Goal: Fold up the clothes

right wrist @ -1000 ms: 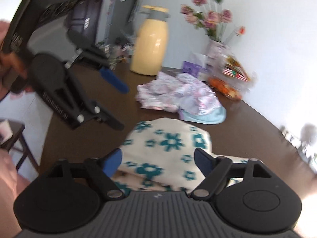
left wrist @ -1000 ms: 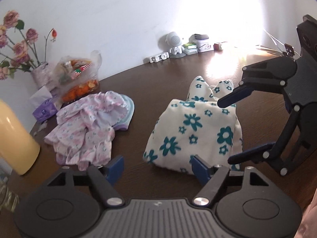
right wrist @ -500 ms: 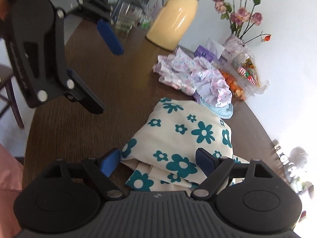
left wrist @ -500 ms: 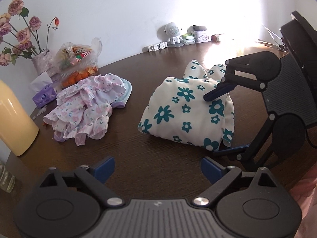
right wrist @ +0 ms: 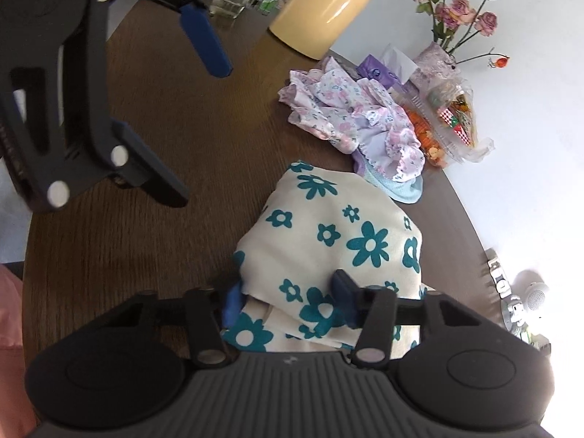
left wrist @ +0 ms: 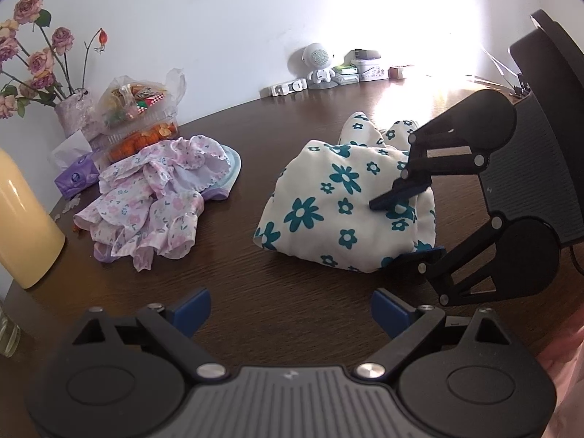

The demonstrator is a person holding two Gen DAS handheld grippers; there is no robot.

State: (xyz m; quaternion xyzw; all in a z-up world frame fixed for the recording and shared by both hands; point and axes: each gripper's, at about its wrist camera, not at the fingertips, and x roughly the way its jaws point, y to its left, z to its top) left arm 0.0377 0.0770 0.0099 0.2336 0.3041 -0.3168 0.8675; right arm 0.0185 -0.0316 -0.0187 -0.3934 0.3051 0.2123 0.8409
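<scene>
Right tool [right wrist: 288, 301] is closed onto the near edge of the cream cloth with teal flowers [right wrist: 339, 241]: one blue-tipped finger sits on top of the bundle, the other at its lower edge against the surface [right wrist: 175, 124], folded layers pinched between. From the left wrist view the same tool [left wrist: 405, 224] comes in from the right side, upper finger pressing into the fabric, lower one tucked under the hem.

Left tool [left wrist: 290, 310] is spread wide and holds nothing; it hovers over bare wood, with the cloth [left wrist: 343, 200] ahead of it and to the right, apart from its tips. In the right wrist view it [right wrist: 175, 98] hangs well left of the bundle.

The cloth lies as a folded, puffy bundle near the middle of the dark round surface [left wrist: 255, 292]. Its long axis runs away from the right tool toward the far rim, ending in two narrow lobes toward the bright wall (glare washes out detail there).

A crumpled pink floral garment [left wrist: 153, 197] lies further left, over a pale blue piece [left wrist: 233, 160], separate from the cloth. Behind it: a yellow jug [left wrist: 22, 226] cut off by the frame, a vase of roses [left wrist: 69, 116], and a clear snack box [left wrist: 142, 127].

The layer count under the right tool's fingers is hard to make out.
</scene>
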